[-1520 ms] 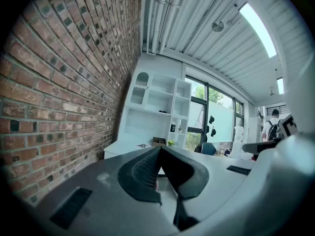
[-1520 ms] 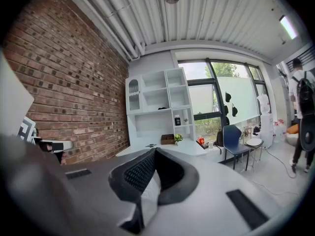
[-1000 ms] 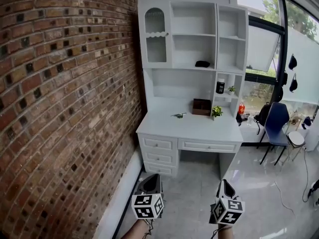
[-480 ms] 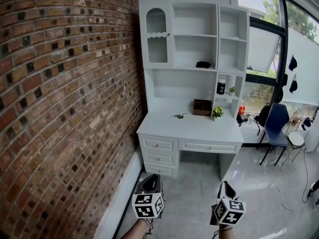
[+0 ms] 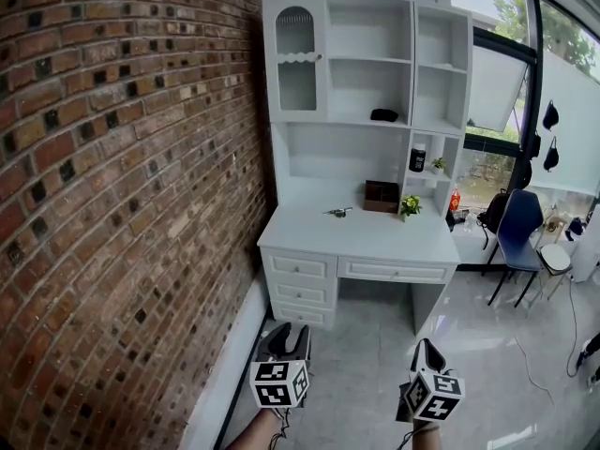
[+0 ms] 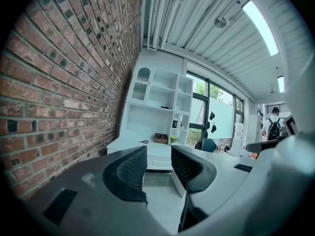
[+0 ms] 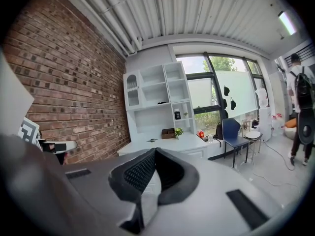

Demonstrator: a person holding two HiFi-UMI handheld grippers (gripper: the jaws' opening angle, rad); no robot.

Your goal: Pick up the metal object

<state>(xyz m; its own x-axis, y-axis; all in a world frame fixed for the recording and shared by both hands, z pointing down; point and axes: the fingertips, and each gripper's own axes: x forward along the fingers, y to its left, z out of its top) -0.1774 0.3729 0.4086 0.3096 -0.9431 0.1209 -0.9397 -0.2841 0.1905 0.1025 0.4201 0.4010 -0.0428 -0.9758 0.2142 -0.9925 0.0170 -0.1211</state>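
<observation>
The small dark metal object (image 5: 337,213) lies on the white bench (image 5: 375,244), well ahead of us. On our left gripper (image 5: 284,334) the fingers (image 6: 129,168) have just been opening, with nothing between them; on the right gripper (image 5: 427,352) they sit together. We need to walk closer, keeping the left level.

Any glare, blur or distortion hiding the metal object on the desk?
Head view: sharp, evenly daylit; metal object small but clear on the white desk. Left gripper view: heavy fisheye, black corners, ceiling light glaring. Right gripper view: same fisheye, window bright.
</observation>
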